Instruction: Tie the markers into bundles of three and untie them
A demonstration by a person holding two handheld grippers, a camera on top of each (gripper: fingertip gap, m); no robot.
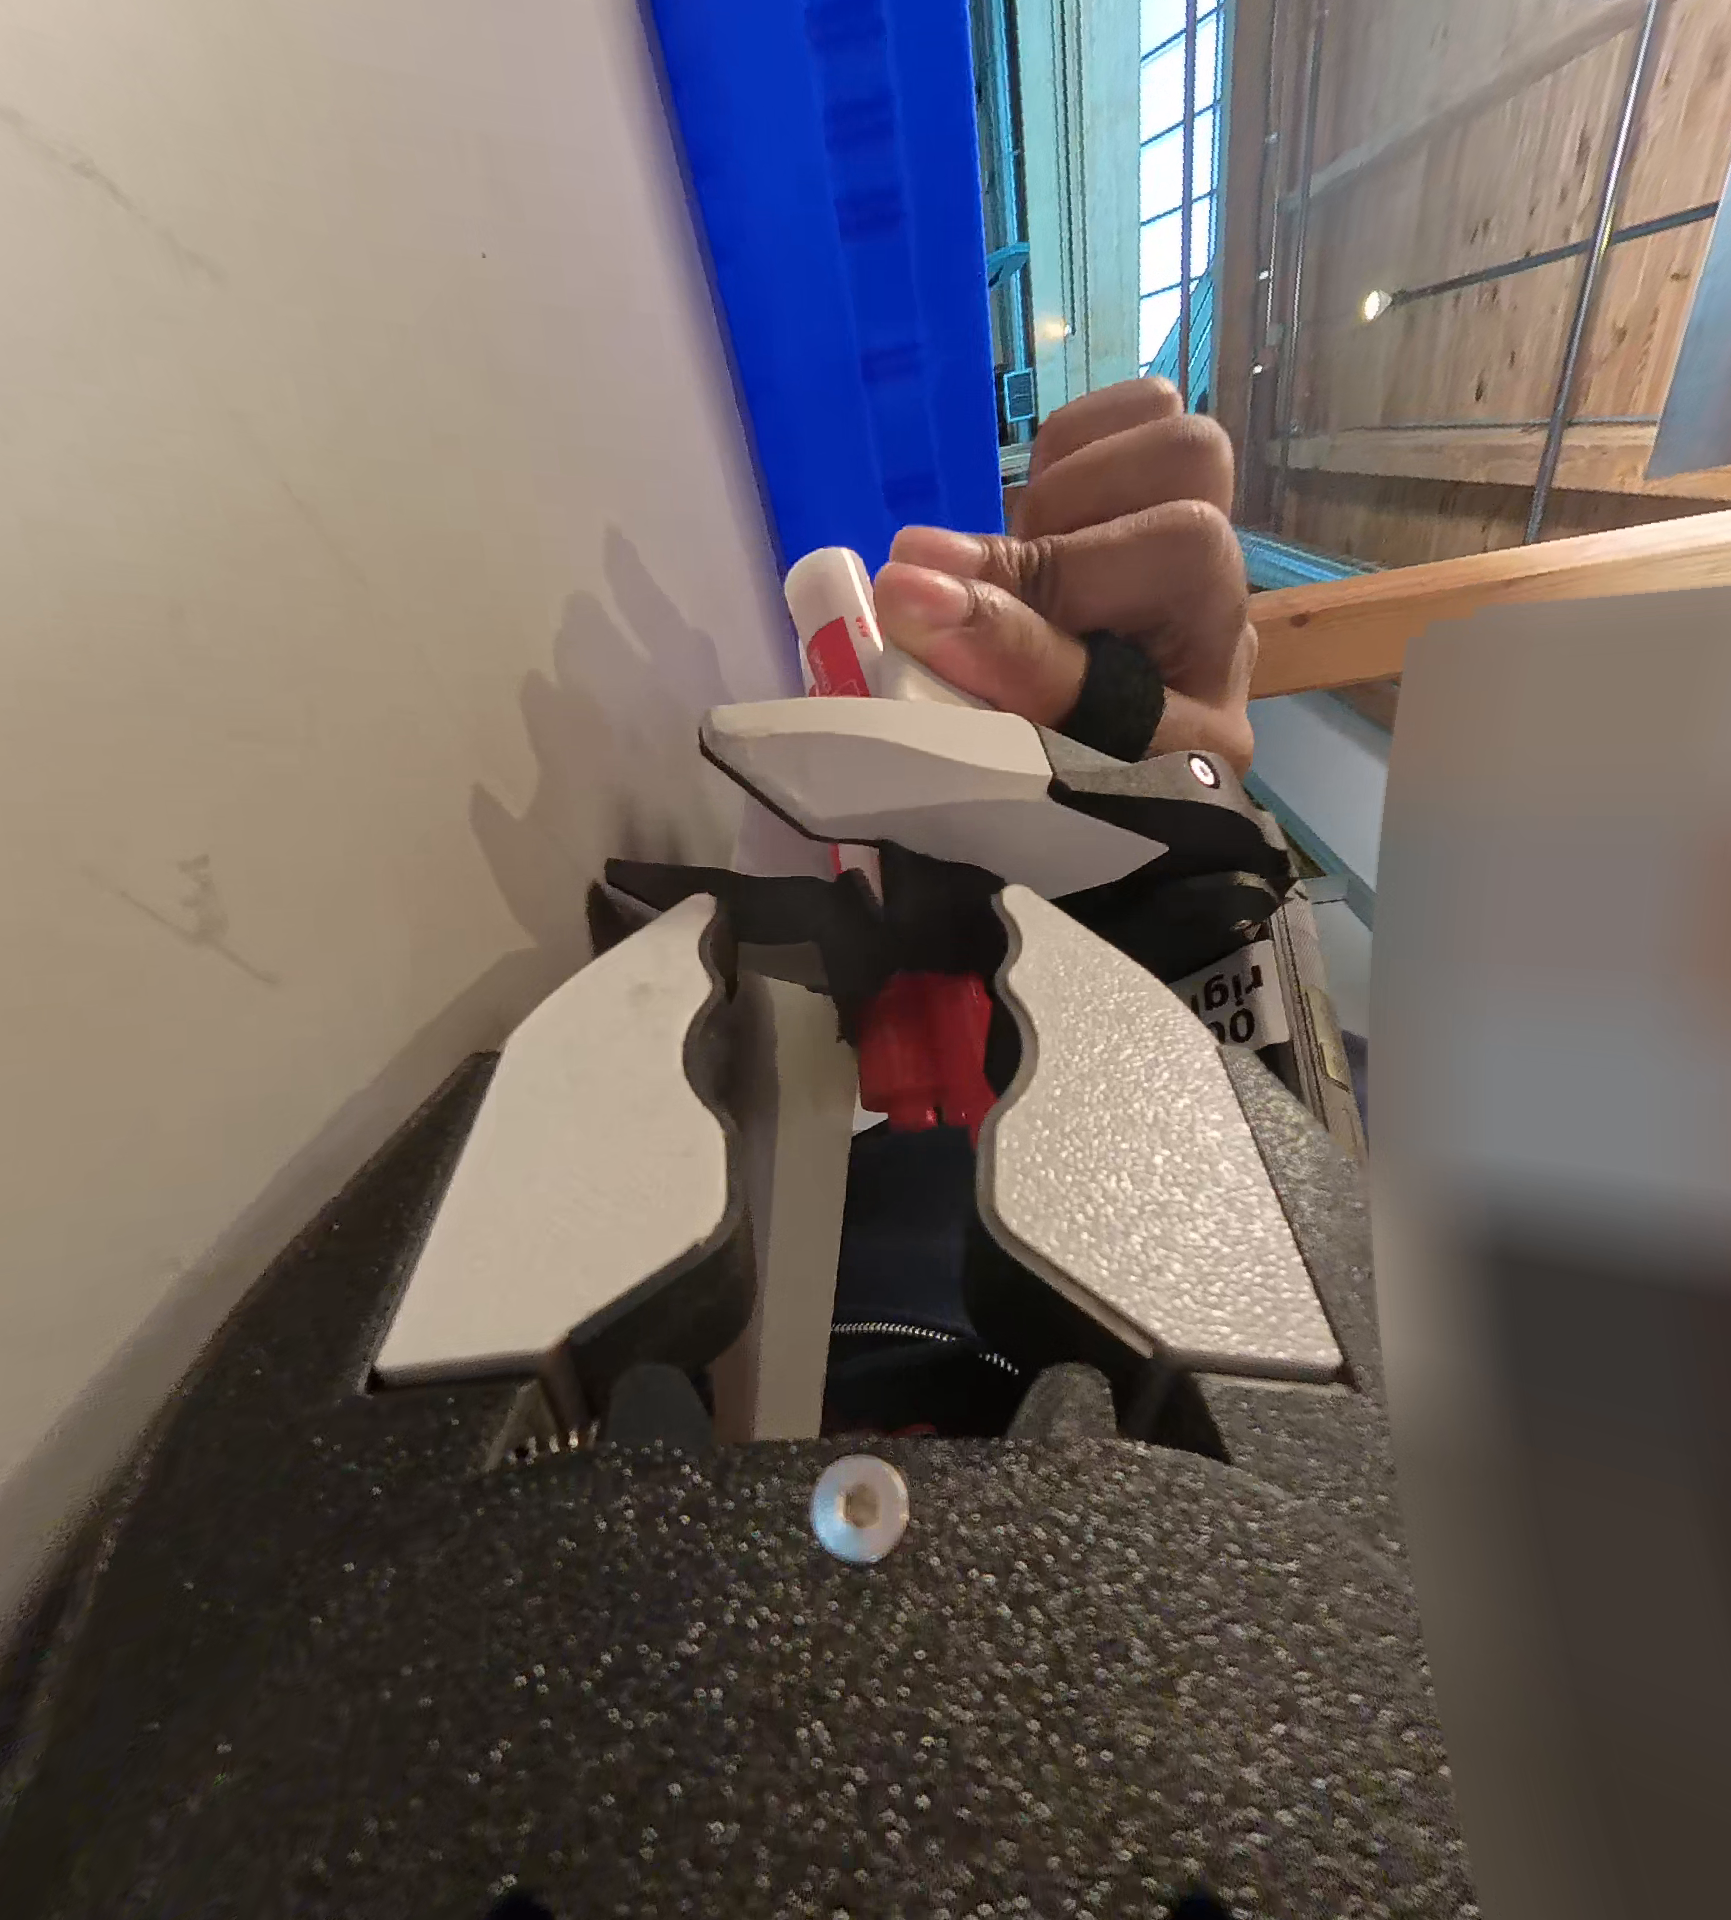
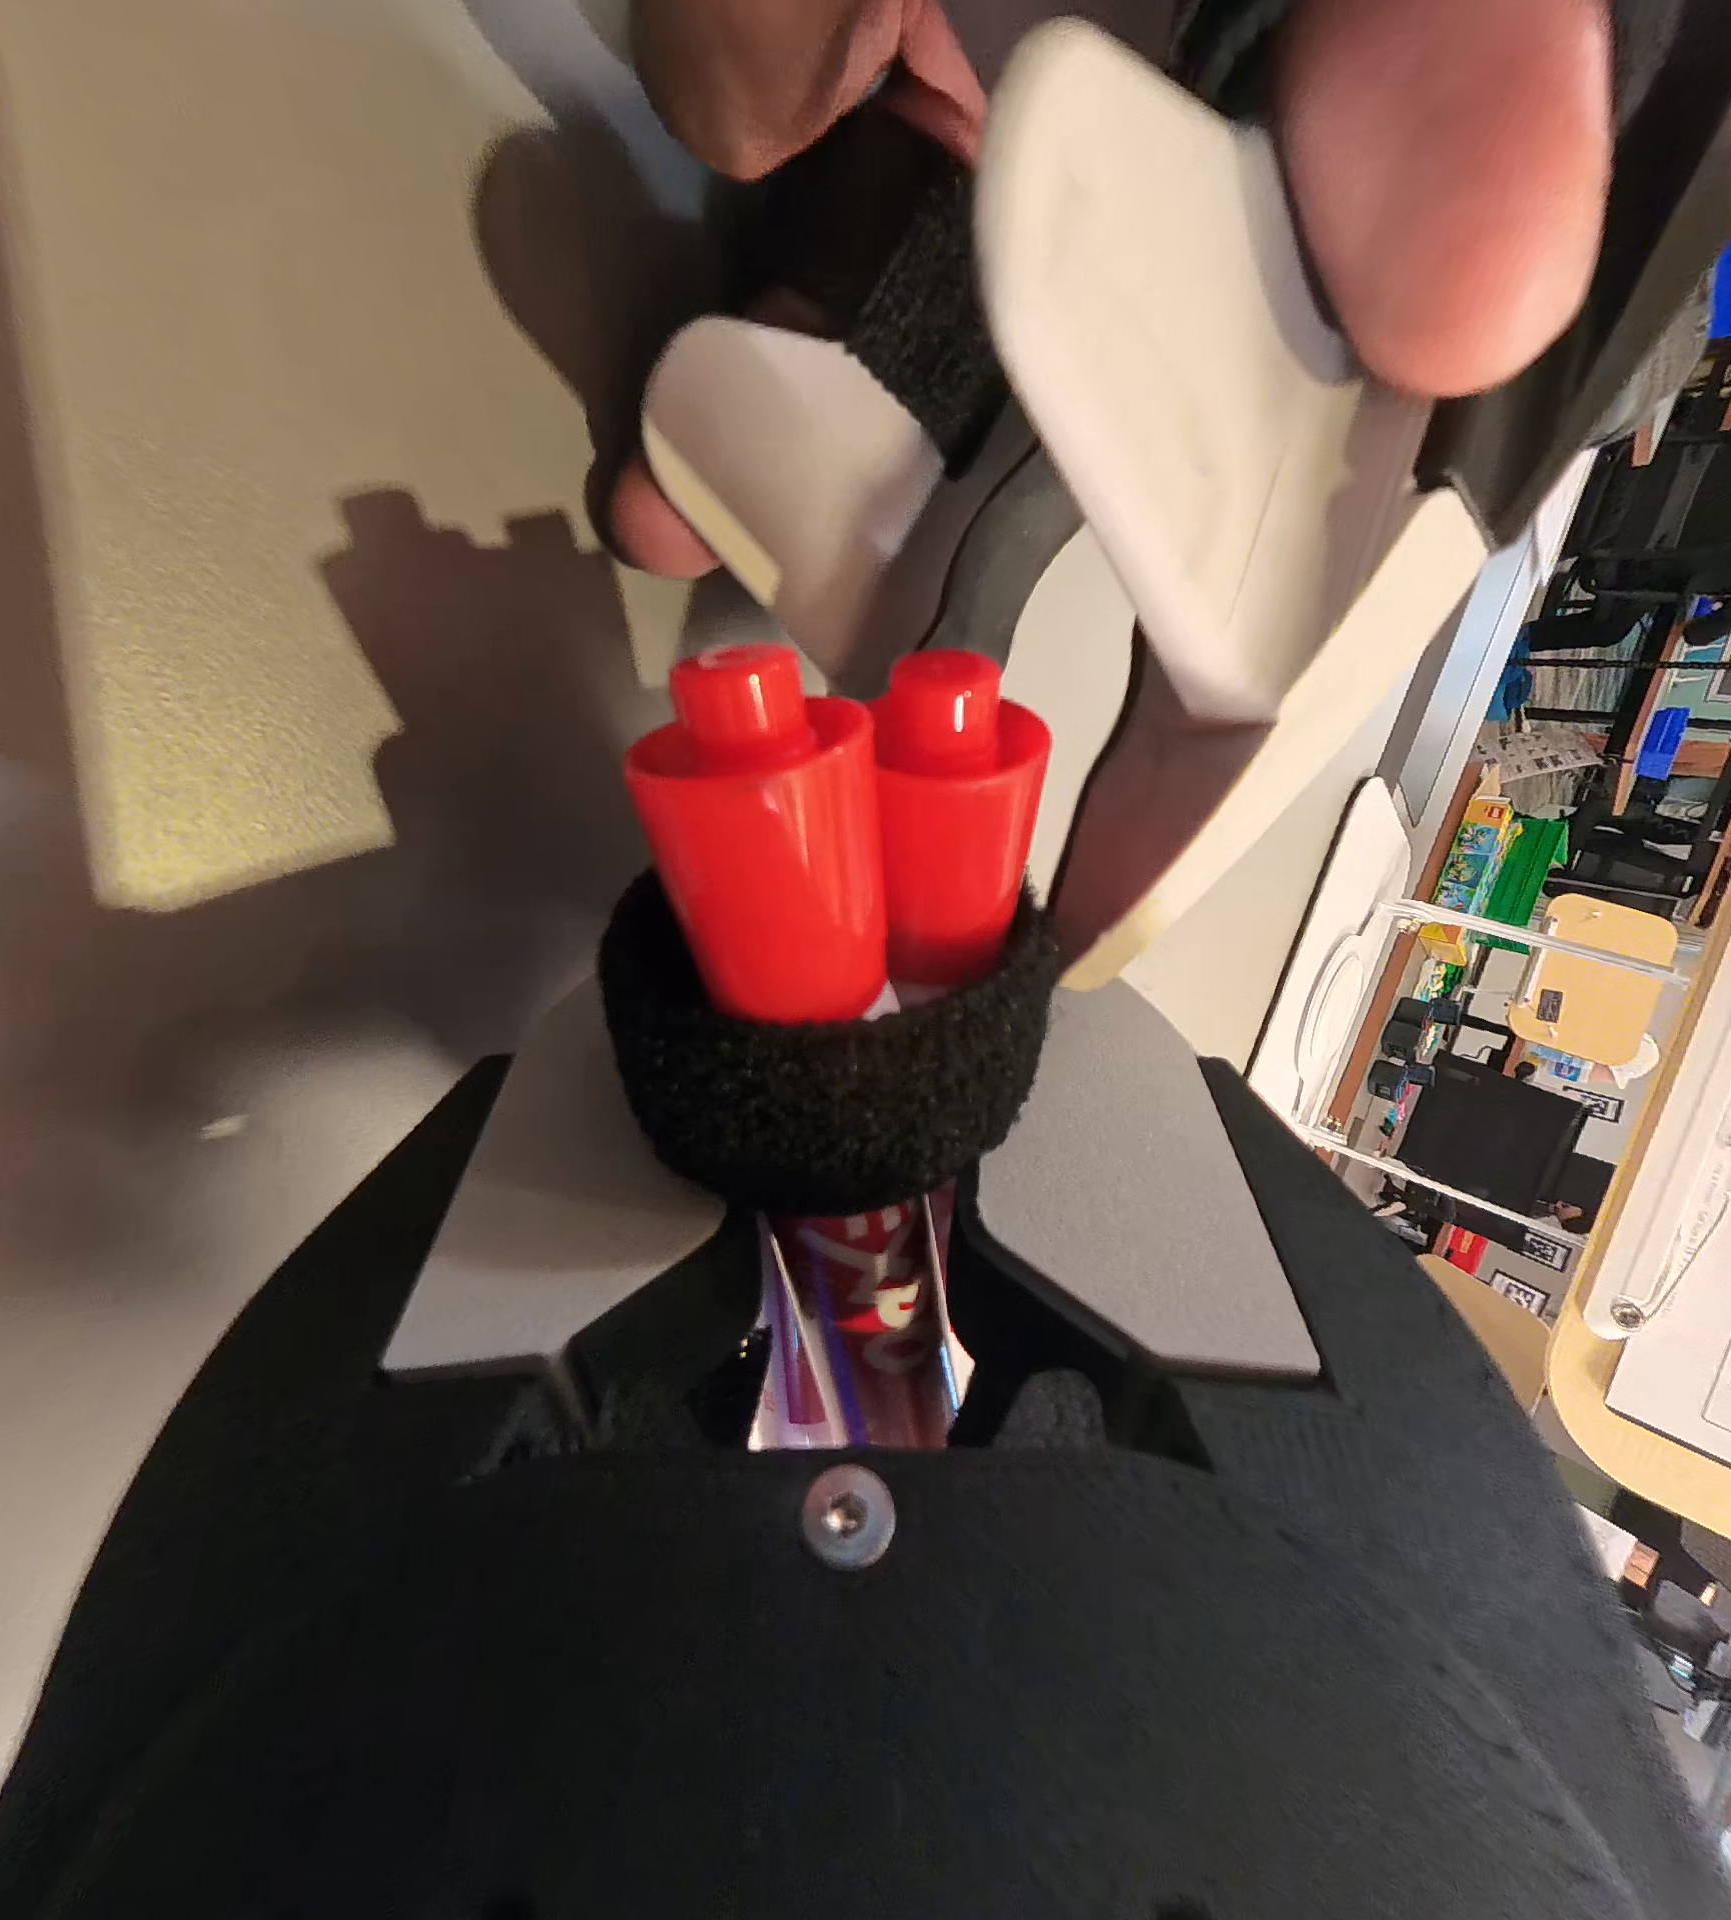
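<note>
In the right wrist view my right gripper (image 2: 830,1122) is shut on a bundle of markers. Two red caps (image 2: 767,831) stick out past its fingertips, and a black fuzzy band (image 2: 819,1091) wraps the bundle just below the caps. The printed barrels (image 2: 861,1320) run back between its pads. My left gripper (image 1: 861,914) is open, its pads on either side of the red caps (image 1: 923,1049) without pressing on them. A black strap tail (image 1: 736,904) lies across its left fingertip. The right gripper (image 1: 892,790) also shows in the left wrist view, held by a hand (image 1: 1100,582), with a white marker end (image 1: 830,592) behind it.
A white tabletop (image 1: 217,520) fills the left of both views. A blue bin (image 1: 840,260) stands at its far edge, with wooden framing (image 1: 1463,260) behind. A board with a printed sheet (image 2: 1723,1299) lies at the right of the right wrist view.
</note>
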